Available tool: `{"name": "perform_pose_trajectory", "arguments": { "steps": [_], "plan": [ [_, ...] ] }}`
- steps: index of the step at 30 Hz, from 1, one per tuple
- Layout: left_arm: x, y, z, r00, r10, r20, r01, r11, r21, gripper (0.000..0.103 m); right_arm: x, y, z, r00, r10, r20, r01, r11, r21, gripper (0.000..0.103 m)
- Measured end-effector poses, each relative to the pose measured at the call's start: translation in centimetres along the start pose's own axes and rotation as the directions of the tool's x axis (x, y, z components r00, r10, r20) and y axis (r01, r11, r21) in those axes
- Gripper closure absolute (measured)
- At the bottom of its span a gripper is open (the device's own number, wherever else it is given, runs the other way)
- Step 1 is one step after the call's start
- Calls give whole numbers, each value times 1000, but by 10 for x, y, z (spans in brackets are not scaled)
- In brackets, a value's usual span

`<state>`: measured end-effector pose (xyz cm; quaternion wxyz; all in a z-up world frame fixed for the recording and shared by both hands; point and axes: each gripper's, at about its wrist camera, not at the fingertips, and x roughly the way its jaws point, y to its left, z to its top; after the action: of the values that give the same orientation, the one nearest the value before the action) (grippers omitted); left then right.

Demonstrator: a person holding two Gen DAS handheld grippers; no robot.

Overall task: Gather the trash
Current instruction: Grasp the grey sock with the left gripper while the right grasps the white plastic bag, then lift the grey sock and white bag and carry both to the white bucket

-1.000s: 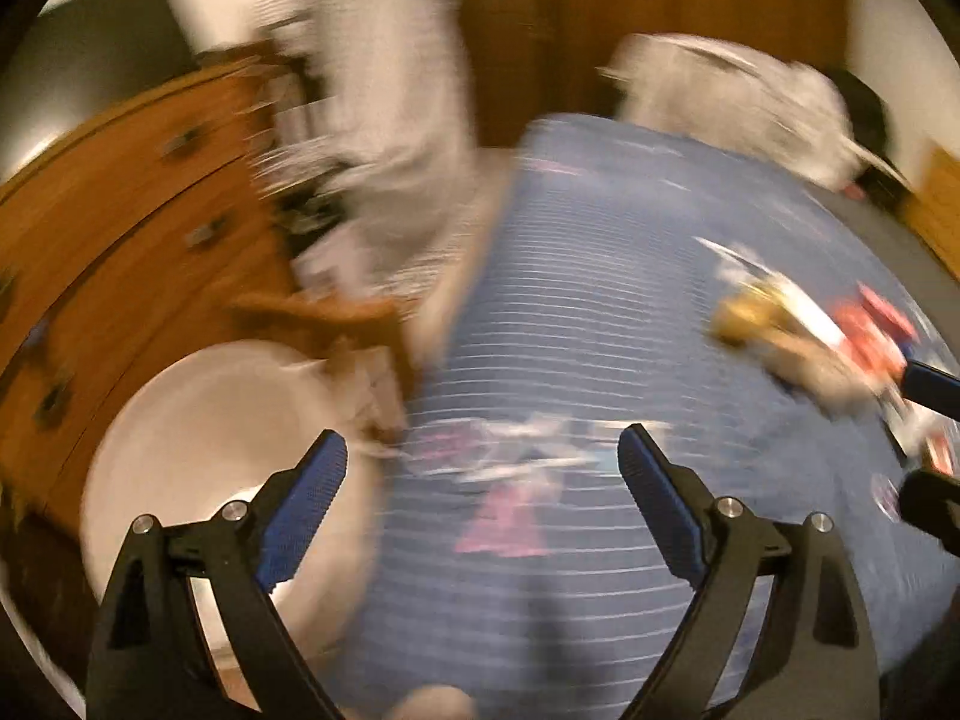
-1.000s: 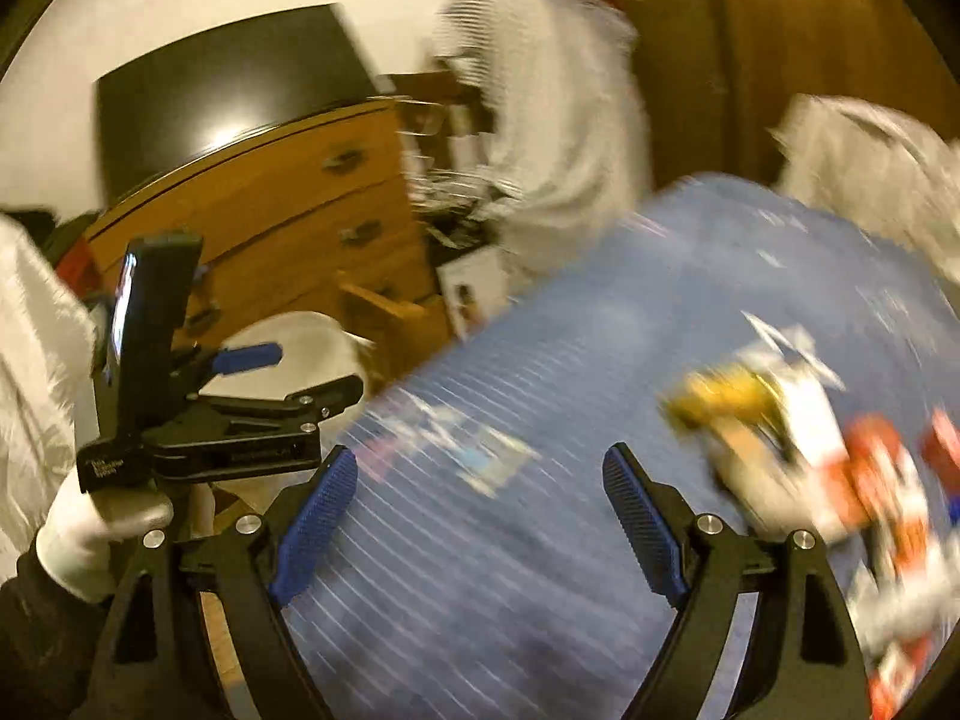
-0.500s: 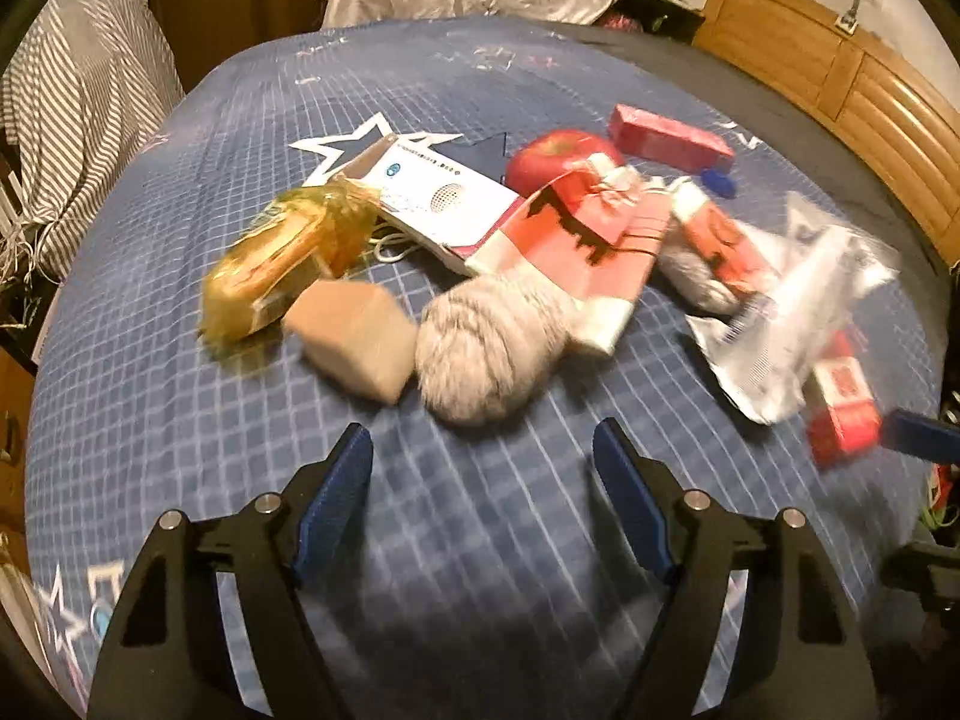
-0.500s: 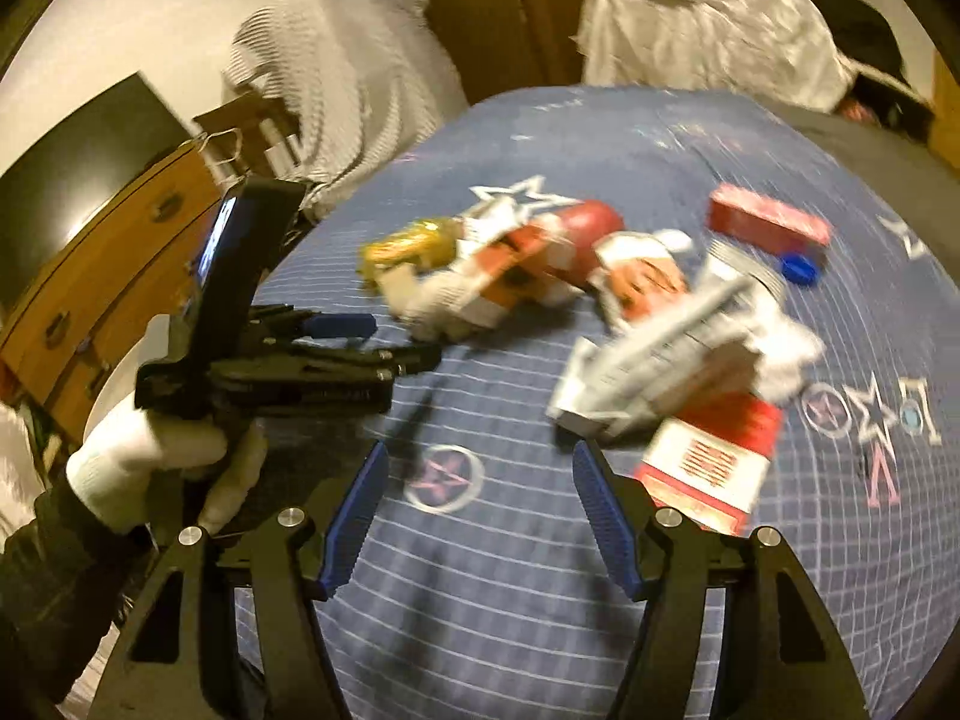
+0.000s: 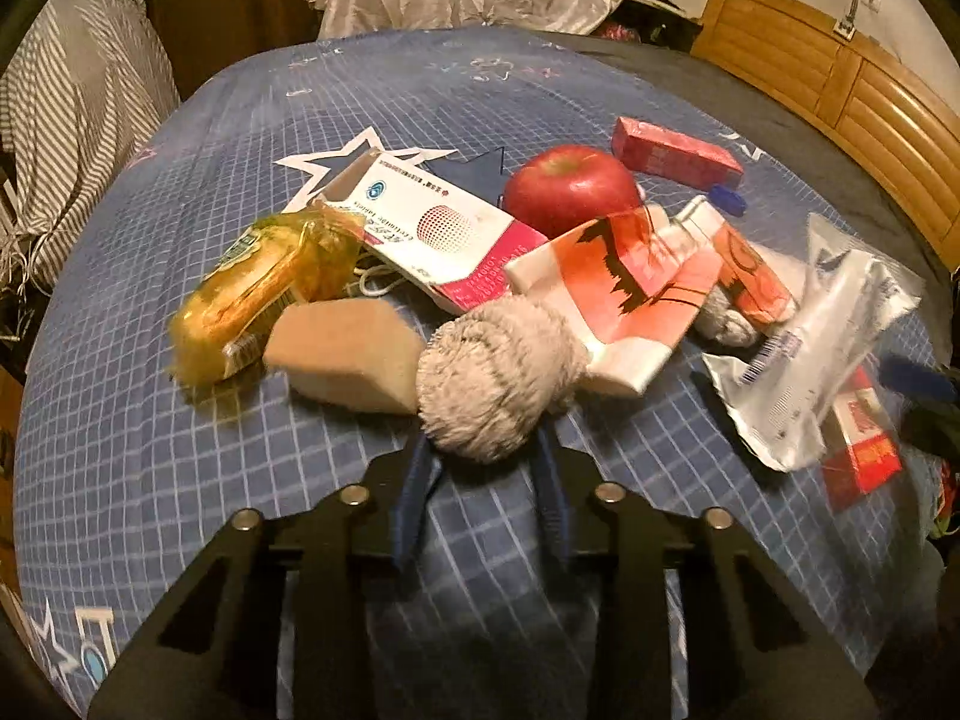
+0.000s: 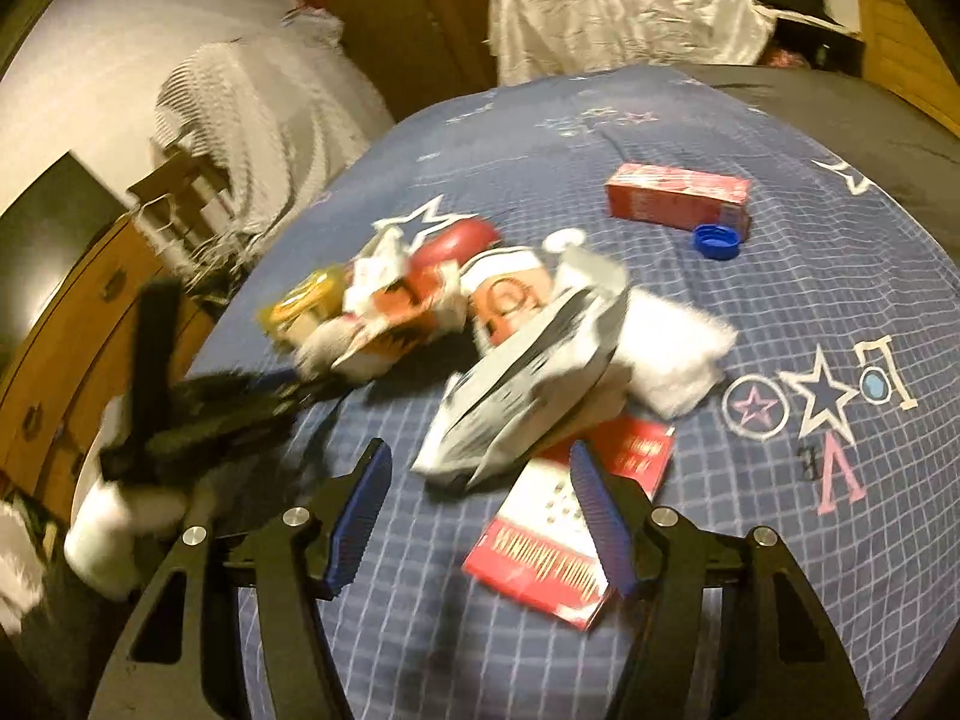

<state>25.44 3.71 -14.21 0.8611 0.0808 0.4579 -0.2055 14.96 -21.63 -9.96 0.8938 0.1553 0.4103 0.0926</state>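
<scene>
On the blue checked bedcover (image 5: 150, 450) lies a heap: a yellow wrapped bun (image 5: 258, 294), a tan sponge wedge (image 5: 348, 354), a white and pink box (image 5: 432, 228), a red apple (image 5: 570, 186), a torn red and white carton (image 5: 630, 300) and a grey fluffy ball (image 5: 498, 360). My left gripper (image 5: 485, 447) is closing, its blue tips pinching the ball's near edge. A silvery plastic bag (image 6: 528, 384) rests on a red and white box (image 6: 570, 540). My right gripper (image 6: 480, 456) is closing with the bag's near end between its jaws, pads clear of it.
A long red box (image 6: 678, 198) and a blue bottle cap (image 6: 717, 240) lie farther back. The wooden headboard (image 5: 840, 84) runs along the right, with striped cloth (image 5: 78, 120) at left. A white-gloved hand (image 6: 114, 528) holds the left gripper near the wooden dresser (image 6: 72, 330).
Both grippers swung from the dresser side over to the heap on the bed. The left jaws narrowed onto the grey fluffy ball. The right jaws narrowed and came up to the plastic bag.
</scene>
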Motion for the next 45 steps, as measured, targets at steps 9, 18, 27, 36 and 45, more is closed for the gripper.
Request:
{"name": "perform_pose_trajectory", "arguments": {
  "steps": [9, 18, 27, 36, 45],
  "plan": [
    [-56, -1, -47, 998, -53, 40, 54, 998, -23, 78, 37, -12, 18, 999, -45, -9, 45, 999, 26, 86],
    [-106, 41, -90, 997, -6, 71, 12, 995, -95, 67, 6, 34, 42, 993, 88, -73, -103, 966, -236, 96],
    [-100, 26, -66, 993, -66, 102, 59, 995, 78, 31, 58, 52, 34, 967, 4, -255, -78, 957, -279, 69],
    [-53, -6, -48, 994, -92, -59, 105, 952, 287, 30, 60, 75, 26, 955, -5, -297, -101, 935, -341, 41],
    [-34, -20, -46, 993, -50, -111, 82, 948, 309, 57, 101, 86, 15, 934, -144, -326, -18, 895, -446, 54]
  ]
}}
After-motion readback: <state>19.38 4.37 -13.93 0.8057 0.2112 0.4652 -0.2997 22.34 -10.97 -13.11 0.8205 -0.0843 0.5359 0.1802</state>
